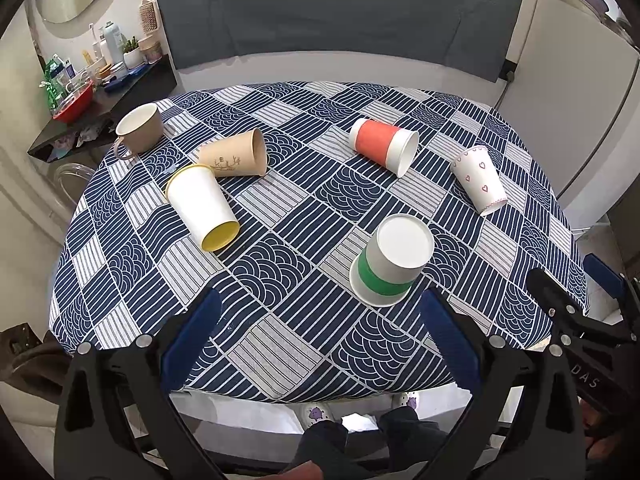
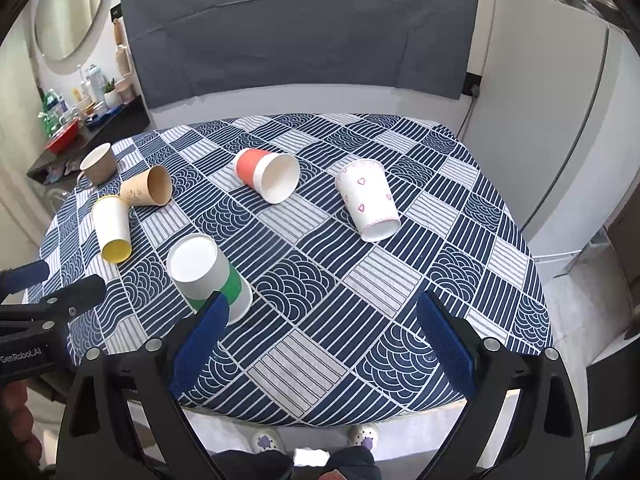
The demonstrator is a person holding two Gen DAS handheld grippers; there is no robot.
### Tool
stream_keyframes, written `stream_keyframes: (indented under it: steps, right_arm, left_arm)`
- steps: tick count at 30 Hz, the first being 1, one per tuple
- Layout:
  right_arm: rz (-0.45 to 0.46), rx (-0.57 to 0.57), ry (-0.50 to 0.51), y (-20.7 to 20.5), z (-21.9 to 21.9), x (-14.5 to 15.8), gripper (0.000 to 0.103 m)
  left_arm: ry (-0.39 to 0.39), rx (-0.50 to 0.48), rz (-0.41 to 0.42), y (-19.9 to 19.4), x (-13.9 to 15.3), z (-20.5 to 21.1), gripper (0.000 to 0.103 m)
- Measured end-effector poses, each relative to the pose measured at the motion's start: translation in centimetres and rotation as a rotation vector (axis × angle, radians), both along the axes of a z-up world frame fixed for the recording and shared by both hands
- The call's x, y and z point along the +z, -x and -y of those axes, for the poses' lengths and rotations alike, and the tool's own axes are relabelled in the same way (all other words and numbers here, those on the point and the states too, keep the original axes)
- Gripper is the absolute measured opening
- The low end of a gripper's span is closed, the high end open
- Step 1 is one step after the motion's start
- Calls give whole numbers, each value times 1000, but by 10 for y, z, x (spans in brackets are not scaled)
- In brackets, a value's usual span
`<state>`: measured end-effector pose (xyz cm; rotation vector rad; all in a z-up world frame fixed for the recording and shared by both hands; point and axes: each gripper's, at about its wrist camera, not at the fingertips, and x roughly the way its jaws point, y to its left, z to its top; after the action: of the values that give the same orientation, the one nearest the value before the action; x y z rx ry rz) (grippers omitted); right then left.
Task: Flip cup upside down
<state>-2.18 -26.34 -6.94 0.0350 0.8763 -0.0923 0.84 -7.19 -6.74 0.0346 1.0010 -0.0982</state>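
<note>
Standing upside down on the desk [image 1: 280, 344], the green-banded cup [image 1: 390, 262] sits just ahead of the right tool [image 2: 322, 320], beside its left finger. Both tools, left tool [image 1: 320, 320] included, gape apart, empty. 4 paper cups lie tipped farther ahead.

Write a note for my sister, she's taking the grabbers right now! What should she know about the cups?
Left gripper: open, holding nothing, near the table's front edge.
Right gripper: open, holding nothing.
Green cup: already upside down, near the front.
Lying on their sides: yellow cup, brown cup, red cup, hearts cup.
Mug: upright, far left corner.
Left: flip the other cups.
</note>
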Motion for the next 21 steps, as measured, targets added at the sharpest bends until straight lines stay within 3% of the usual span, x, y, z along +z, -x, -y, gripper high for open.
stream_keyframes:
  steps: [21]
  right_arm:
    - [23,30,8,0,-11,4,91]
  left_arm:
    - [-6,38,34,7,7,-11,97]
